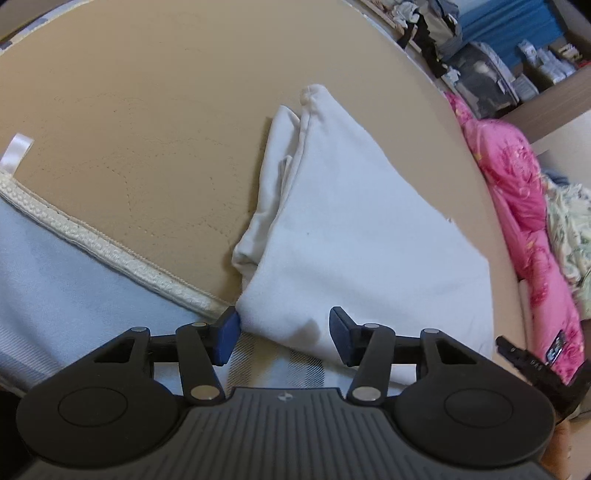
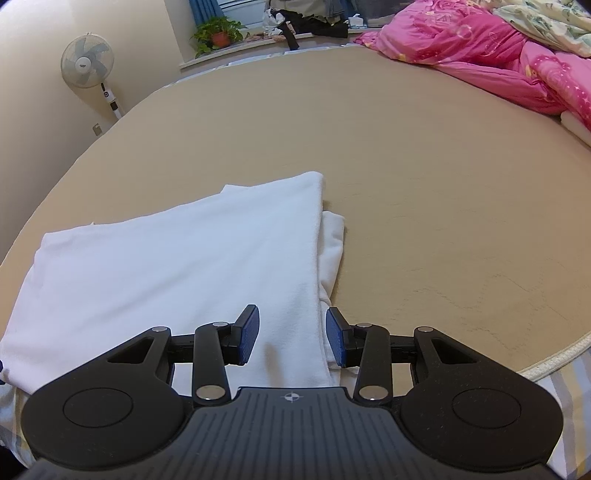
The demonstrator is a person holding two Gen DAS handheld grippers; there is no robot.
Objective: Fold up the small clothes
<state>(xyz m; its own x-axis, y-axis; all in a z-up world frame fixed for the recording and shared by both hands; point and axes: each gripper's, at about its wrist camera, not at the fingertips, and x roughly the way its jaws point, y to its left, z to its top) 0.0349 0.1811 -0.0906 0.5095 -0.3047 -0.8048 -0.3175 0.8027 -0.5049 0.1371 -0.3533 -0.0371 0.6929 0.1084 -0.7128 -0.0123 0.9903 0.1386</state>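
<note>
A white garment (image 1: 354, 229) lies folded flat on the tan mattress pad (image 1: 140, 122), its near edge hanging over the pad's front border. My left gripper (image 1: 284, 334) is open, its blue pads either side of the garment's near left corner, just above it. In the right wrist view the same white garment (image 2: 177, 266) fills the left foreground, with a lower layer sticking out along its right edge. My right gripper (image 2: 291, 334) is open and straddles the garment's near right edge.
A pink quilt (image 1: 517, 206) is bunched along the far side of the bed; it also shows in the right wrist view (image 2: 491, 55). A standing fan (image 2: 86, 62), a potted plant (image 2: 218, 35) and piled clothes (image 2: 314, 20) lie beyond the bed. Bare tan pad (image 2: 461, 203) stretches to the right.
</note>
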